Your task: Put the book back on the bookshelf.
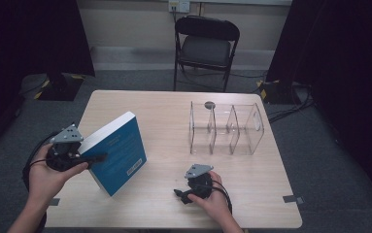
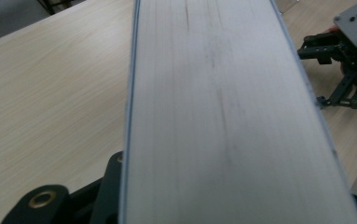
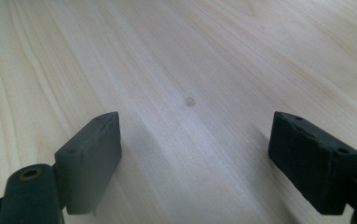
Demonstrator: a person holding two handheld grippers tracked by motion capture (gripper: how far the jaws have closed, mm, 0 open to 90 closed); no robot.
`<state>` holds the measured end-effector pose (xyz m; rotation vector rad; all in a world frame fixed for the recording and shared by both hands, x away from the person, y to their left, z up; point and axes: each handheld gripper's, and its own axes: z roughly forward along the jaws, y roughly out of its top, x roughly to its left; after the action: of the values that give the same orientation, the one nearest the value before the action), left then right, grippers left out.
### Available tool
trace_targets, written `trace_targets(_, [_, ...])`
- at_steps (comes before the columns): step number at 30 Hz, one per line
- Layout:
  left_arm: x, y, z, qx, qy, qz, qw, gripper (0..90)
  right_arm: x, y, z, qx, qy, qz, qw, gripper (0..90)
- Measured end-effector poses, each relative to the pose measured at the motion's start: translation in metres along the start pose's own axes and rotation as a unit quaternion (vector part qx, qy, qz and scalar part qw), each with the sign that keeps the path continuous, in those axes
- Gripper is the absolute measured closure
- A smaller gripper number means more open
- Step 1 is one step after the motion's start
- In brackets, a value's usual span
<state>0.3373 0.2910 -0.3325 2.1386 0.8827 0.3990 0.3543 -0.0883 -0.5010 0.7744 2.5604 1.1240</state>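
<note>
Gripping one blue book (image 1: pixel 118 153) tilted up off the table (image 1: pixel 174 204) at its L edge, L gripper (image 1: pixel 93 158) has jaws clamped on the book's page side. R gripper (image 1: pixel 181 195), wrist low nr front edge, rests w/ jaws apart, nothing between. One clear divider rack (image 1: pixel 225 128) stands well apart.
</note>
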Motion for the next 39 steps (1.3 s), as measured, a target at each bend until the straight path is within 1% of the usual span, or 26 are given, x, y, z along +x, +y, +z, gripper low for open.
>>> trace_targets(2, [0.000, 0.001, 0.000, -0.003, -0.001, 0.003, 1.0000, 61.3, 0.000, 0.000, 0.000, 0.000, 0.000, 0.000, 1.0000, 16.2])
trace_targets(3, [0.000, 0.002, 0.001, -0.010, -0.003, 0.006, 0.9999, 61.3, 0.000, 0.000, 0.000, 0.000, 0.000, 0.000, 1.0000, 16.2])
trace_targets(4, [0.000, 0.002, 0.002, -0.016, -0.005, -0.001, 0.9999, 61.5, 0.000, 0.000, 0.000, 0.000, 0.000, 0.000, 1.0000, 16.2])
trace_targets(6, [-0.001, 0.004, 0.003, -0.026, -0.008, 0.005, 0.9996, 61.6, 0.000, 0.000, 0.000, 0.000, 0.000, 0.000, 1.0000, 16.2])
trace_targets(7, [-0.001, 0.006, 0.003, -0.024, -0.012, 0.009, 0.9996, 61.6, 0.000, 0.000, 0.000, 0.000, 0.000, 0.000, 1.0000, 16.2])
trace_targets(8, [-0.003, 0.008, 0.004, -0.028, -0.012, 0.013, 0.9994, 61.6, 0.000, 0.000, 0.000, 0.000, 0.000, 0.000, 1.0000, 16.2])
trace_targets(9, [-0.004, 0.011, 0.005, -0.024, -0.014, 0.019, 0.9994, 61.6, 0.000, 0.000, 0.000, 0.000, 0.000, 0.000, 1.0000, 16.2])
trace_targets(10, [-0.005, 0.013, 0.005, -0.030, -0.017, 0.018, 0.9993, 61.7, 0.000, 0.000, 0.000, 0.000, 0.001, 0.000, 1.0000, 16.2])
trace_targets(12, [-0.008, 0.017, 0.006, -0.030, -0.023, 0.024, 0.9990, 61.7, 0.000, 0.000, 0.000, 0.000, 0.000, 0.000, 1.0000, 16.2])
trace_targets(14, [-0.011, 0.019, 0.006, -0.034, -0.036, 0.027, 0.9984, 61.6, 0.000, 0.000, 0.000, 0.000, 0.000, 0.000, 1.0000, 16.2])
trace_targets(16, [-0.014, 0.020, 0.005, -0.037, -0.045, 0.027, 0.9979, 61.6, 0.000, 0.000, 0.000, 0.000, 0.000, 0.001, 1.0000, 16.2])
trace_targets(19, [-0.018, 0.020, 0.005, -0.038, -0.050, 0.039, 0.9973, 61.5, 0.000, 0.000, 0.000, 0.000, 0.001, 0.001, 1.0000, 16.3])
trace_targets(21, [-0.018, 0.016, 0.003, -0.041, -0.050, 0.039, 0.9972, 61.4, 0.000, 0.000, 0.000, 0.000, 0.001, 0.000, 1.0000, 16.2])
trace_targets(22, [-0.014, 0.013, 0.003, -0.041, -0.055, 0.037, 0.9969, 61.3, 0.000, 0.000, 0.000, 0.000, 0.001, 0.001, 1.0000, 16.2])
trace_targets(24, [-0.011, 0.004, -0.001, -0.035, -0.048, 0.030, 0.9978, 61.1, 0.000, 0.000, 0.000, 0.000, 0.001, 0.000, 1.0000, 16.3])
trace_targets(25, [-0.008, -0.001, -0.003, -0.029, -0.050, 0.027, 0.9979, 61.1, 0.000, 0.000, 0.000, 0.000, 0.001, 0.000, 1.0000, 16.2])
trace_targets(26, [-0.006, -0.006, -0.004, -0.025, -0.052, 0.016, 0.9982, 61.0, 0.000, 0.000, 0.000, 0.000, 0.001, 0.000, 1.0000, 16.2])
trace_targets(27, [-0.004, -0.011, -0.006, -0.029, -0.052, 0.014, 0.9981, 60.9, 0.000, 0.000, 0.000, 0.000, 0.001, 0.001, 1.0000, 16.3])
trace_targets(28, [-0.002, -0.015, -0.007, -0.041, -0.054, 0.013, 0.9976, 60.8, 0.000, 0.000, 0.000, 0.000, 0.002, 0.001, 1.0000, 16.4])
trace_targets(30, [0.000, -0.016, -0.007, -0.044, -0.050, 0.009, 0.9977, 60.6, 0.000, 0.000, 0.000, 0.000, 0.002, 0.002, 1.0000, 16.3])
trace_targets(31, [0.000, -0.015, -0.007, -0.039, -0.051, 0.006, 0.9979, 60.5, 0.000, 0.000, 0.000, 0.001, 0.002, 0.002, 1.0000, 16.3])
trace_targets(33, [0.000, -0.012, -0.007, -0.028, -0.050, 0.009, 0.9983, 60.2, 0.000, 0.000, 0.000, 0.001, 0.002, 0.002, 1.0000, 16.3])
trace_targets(35, [0.000, -0.011, -0.007, -0.020, -0.049, 0.003, 0.9986, 59.8, 0.000, 0.000, 0.000, 0.000, 0.002, 0.001, 1.0000, 16.3])
trace_targets(37, [0.000, -0.009, -0.008, -0.017, -0.045, 0.005, 0.9988, 59.0, 0.000, 0.000, 0.000, 0.000, 0.002, 0.001, 1.0000, 16.3])
trace_targets(38, [0.000, -0.009, -0.009, -0.017, -0.042, 0.012, 0.9989, 58.5, 0.000, 0.000, 0.000, 0.000, 0.002, 0.000, 1.0000, 16.3])
trace_targets(39, [0.000, -0.008, -0.009, -0.020, -0.041, 0.011, 0.9989, 57.3, 0.000, 0.000, 0.000, 0.000, 0.002, 0.000, 1.0000, 16.3])
